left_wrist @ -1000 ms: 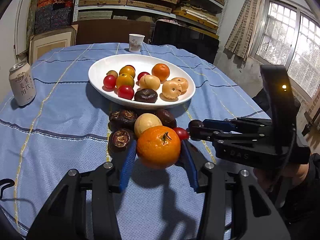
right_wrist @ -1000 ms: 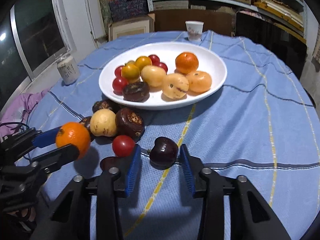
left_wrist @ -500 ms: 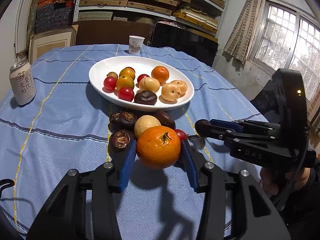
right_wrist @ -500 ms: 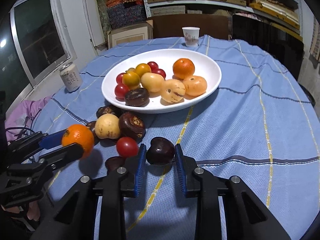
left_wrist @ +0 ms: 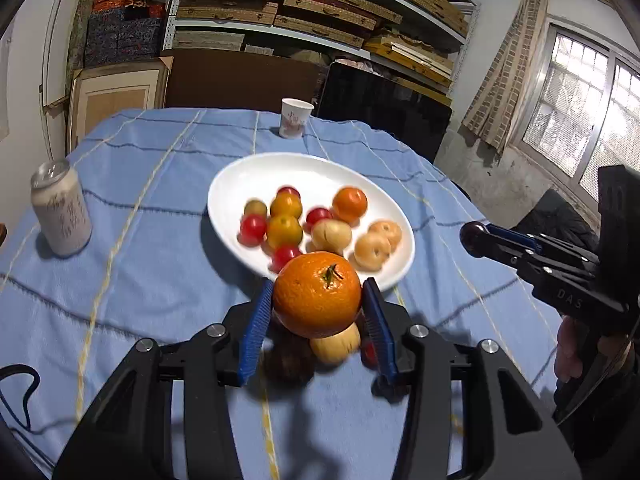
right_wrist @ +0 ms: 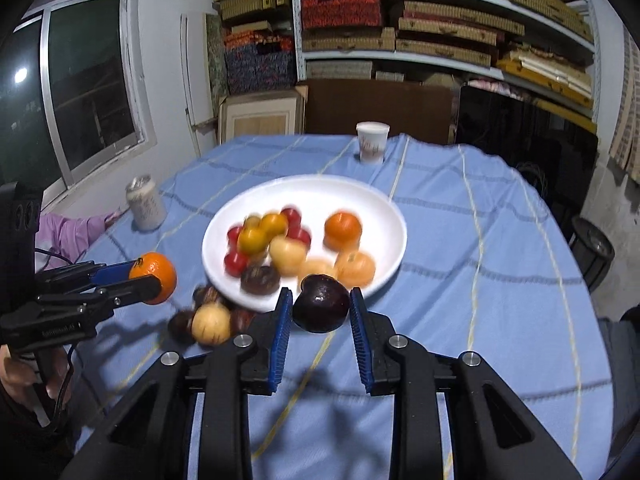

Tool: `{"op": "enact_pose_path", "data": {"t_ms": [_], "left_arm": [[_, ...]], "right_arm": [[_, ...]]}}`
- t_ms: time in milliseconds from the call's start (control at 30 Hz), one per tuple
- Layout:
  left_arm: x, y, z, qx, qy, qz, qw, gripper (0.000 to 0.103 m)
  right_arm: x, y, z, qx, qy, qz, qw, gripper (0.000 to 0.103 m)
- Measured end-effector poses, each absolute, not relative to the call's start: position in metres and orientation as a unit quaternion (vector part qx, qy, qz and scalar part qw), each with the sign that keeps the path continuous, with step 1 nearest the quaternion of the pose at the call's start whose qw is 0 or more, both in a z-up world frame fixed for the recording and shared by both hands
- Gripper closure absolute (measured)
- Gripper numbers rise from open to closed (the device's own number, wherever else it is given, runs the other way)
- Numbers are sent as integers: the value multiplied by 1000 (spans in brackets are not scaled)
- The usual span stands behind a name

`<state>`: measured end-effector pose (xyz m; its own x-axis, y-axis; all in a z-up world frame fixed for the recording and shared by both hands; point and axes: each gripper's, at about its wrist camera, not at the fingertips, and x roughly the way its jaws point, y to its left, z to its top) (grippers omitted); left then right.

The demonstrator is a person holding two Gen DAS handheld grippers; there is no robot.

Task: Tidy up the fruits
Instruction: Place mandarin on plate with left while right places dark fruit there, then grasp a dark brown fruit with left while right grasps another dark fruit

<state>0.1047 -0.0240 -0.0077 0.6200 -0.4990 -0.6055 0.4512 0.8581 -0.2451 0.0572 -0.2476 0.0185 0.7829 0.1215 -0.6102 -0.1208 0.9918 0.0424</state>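
Left wrist: left tongs (left_wrist: 318,294) clamped on round orange tangerine (left_wrist: 317,294), held off the table just in front of white oval plate (left_wrist: 256,174); yellow and dark fruits lie on the blue cloth under it

Right wrist: right tongs (right_wrist: 320,310) clamped on dark purple round plum (right_wrist: 321,308), raised at plate's near rim; loose fruits left of plate

Both hand-held grippers (left_wrist: 316,312) (right_wrist: 318,320) clamped, raised, angled downward.
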Motion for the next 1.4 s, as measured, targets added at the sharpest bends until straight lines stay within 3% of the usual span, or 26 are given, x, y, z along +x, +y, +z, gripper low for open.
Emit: {"op": "enact_pose_path", "data": {"t_ms": [400,833,933,967,1133,1233,1400], "left_arm": [[227,-69,24,-4,367,-246,897,58],[301,-86,-26,-9,438,-219,872,57],[302,-82,-24,-22,432,-216,875,45],[299,-79,-19,-25,421,-214,881,40],[277,-68,1,-35,397,-223,890,39],[244,-60,10,-27,385,-232,893,21],[174,-41,6,6,369,-250,895,15]], "right_arm": [[170,-270,35,28,332,39,942,74],[252,-272,-10,56,392,35,918,72],[254,-273,-12,66,390,41,918,62],[253,-273,-11,70,388,43,918,61],[231,-278,-4,83,384,50,918,61],[203,-276,3,76,383,59,919,61],[113,-241,-3,14,390,111,914,61]]}}
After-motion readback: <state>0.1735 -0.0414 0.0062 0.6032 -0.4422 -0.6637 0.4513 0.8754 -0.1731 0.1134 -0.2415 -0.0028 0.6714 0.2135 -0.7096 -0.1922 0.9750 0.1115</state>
